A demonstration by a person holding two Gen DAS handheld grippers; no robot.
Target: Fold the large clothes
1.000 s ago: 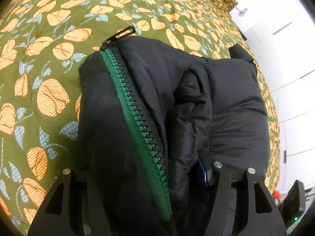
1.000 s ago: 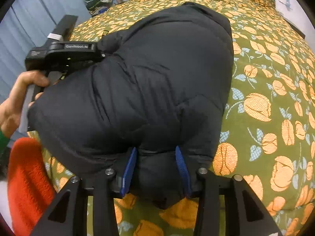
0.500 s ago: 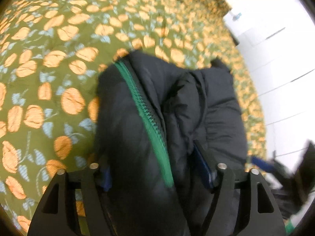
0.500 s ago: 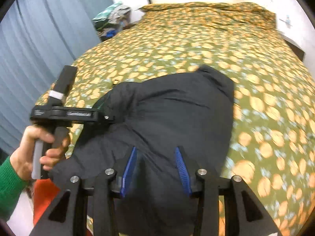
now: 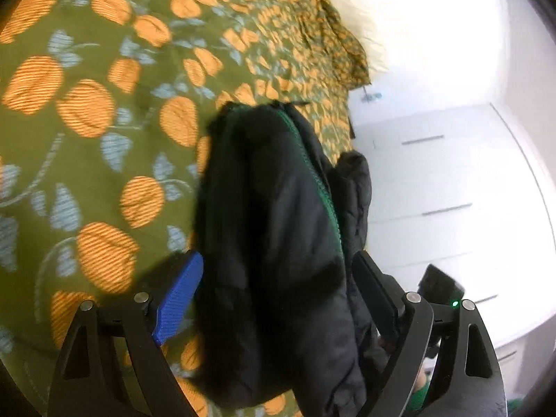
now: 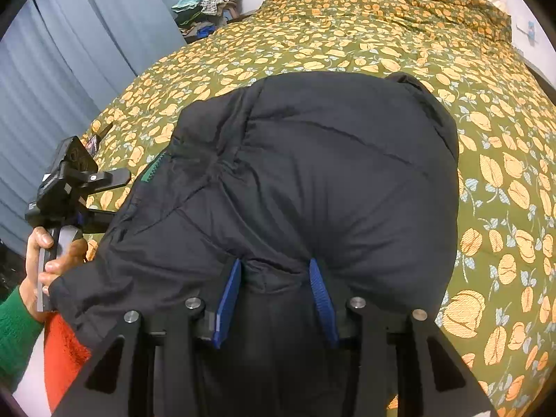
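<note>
A black puffer jacket (image 6: 312,180) with a green zipper (image 5: 325,198) hangs bunched over the bed. My right gripper (image 6: 274,299) is shut on a fold of the jacket's hem, blue pads pinching the fabric. My left gripper (image 5: 278,299) has its jaws wide apart, with the jacket's zipper edge hanging between them; whether the pads still touch the fabric is unclear. The left gripper also shows in the right wrist view (image 6: 74,180) at the jacket's left edge, held by a hand in a green sleeve.
The bed carries an olive quilt with orange flowers (image 6: 382,34). White drawers (image 5: 451,191) stand to the right of the bed. Grey curtains (image 6: 69,52) hang on the left, with a heap of clothes (image 6: 208,3) at the back. An orange-red thing (image 6: 66,354) lies at bottom left.
My left gripper's jaws have spread apart and the gripper has swung toward the bed's right side. The jacket was lifted and now hangs narrower. My right gripper keeps its hold.
</note>
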